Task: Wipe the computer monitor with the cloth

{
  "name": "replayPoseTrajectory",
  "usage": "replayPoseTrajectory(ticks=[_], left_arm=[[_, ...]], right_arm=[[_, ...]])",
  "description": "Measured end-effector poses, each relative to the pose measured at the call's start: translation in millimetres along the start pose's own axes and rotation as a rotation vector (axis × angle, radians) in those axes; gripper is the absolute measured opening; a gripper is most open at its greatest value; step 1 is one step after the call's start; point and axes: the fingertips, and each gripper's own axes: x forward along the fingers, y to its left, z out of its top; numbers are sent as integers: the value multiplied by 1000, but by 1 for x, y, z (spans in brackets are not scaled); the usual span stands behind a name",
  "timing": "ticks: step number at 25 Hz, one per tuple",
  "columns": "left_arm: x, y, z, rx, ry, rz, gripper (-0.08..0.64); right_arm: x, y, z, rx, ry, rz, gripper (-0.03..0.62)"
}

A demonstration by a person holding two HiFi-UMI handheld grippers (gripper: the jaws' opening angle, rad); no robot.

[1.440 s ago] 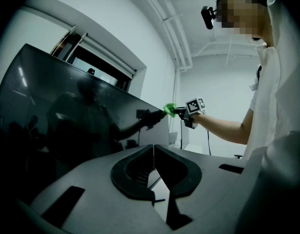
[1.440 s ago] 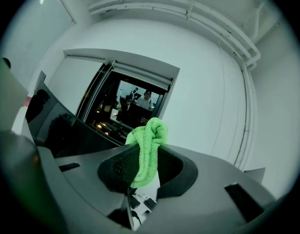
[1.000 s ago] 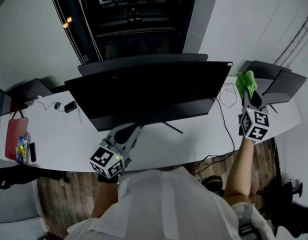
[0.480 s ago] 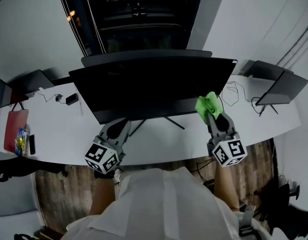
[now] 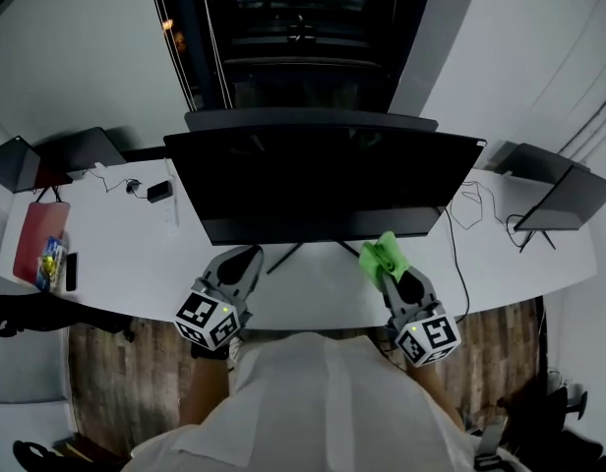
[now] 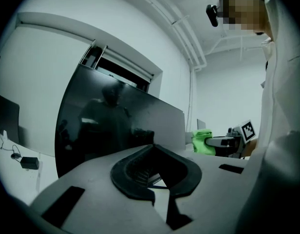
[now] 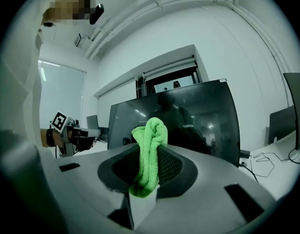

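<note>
- Large black flat-panel computer monitor (image 5: 323,180) stands upright at the middle of a long white desk (image 5: 126,259), screen dark. It faces the person and shows only dim reflections.
- Thin black stand legs (image 5: 283,258) splay onto the desk under the monitor's lower edge.
- Right gripper (image 5: 388,266) is clenched on a bright green fluffy cloth (image 5: 384,254). In the right gripper view the cloth is pinched between the dark jaw pads, with a folded loop rising above them and a short end hanging below.
- The cloth sits just below the monitor's lower edge, right of the stand and over the desk's front part. It is near the screen; whether it touches the screen cannot be told.
- Left gripper (image 5: 246,260) has its jaws closed together with nothing between them. It is held low over the desk in front of the monitor's lower left part, tips toward the stand.
- The two grippers are level with each other, well apart, one either side of the stand.
- Far left of the desk: a flat red folder (image 5: 30,239), and a small black adapter block (image 5: 159,191) on a thin cable.
- Right end of the desk: a loose black cable (image 5: 470,205) and two dark, tilted laptop-like panels (image 5: 564,200).
- Person in a white shirt (image 5: 323,401) fills the lower head view; brown wood floor (image 5: 116,372) shows beneath the desk edge.
</note>
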Motion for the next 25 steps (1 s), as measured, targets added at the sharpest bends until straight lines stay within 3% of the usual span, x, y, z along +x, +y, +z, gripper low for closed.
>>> replayPoseTrajectory(ticks=[6, 12, 25], left_arm=[[-6, 5, 0, -2, -16, 0, 21], [-8, 9, 3, 3, -28, -17, 21], [-18, 26, 4, -22, -45, 15, 21]], right_arm=[[-10, 3, -14, 25, 21, -19, 72], [9, 3, -3, -50, 15, -6, 71], [33, 32, -7, -81, 52, 59, 71]])
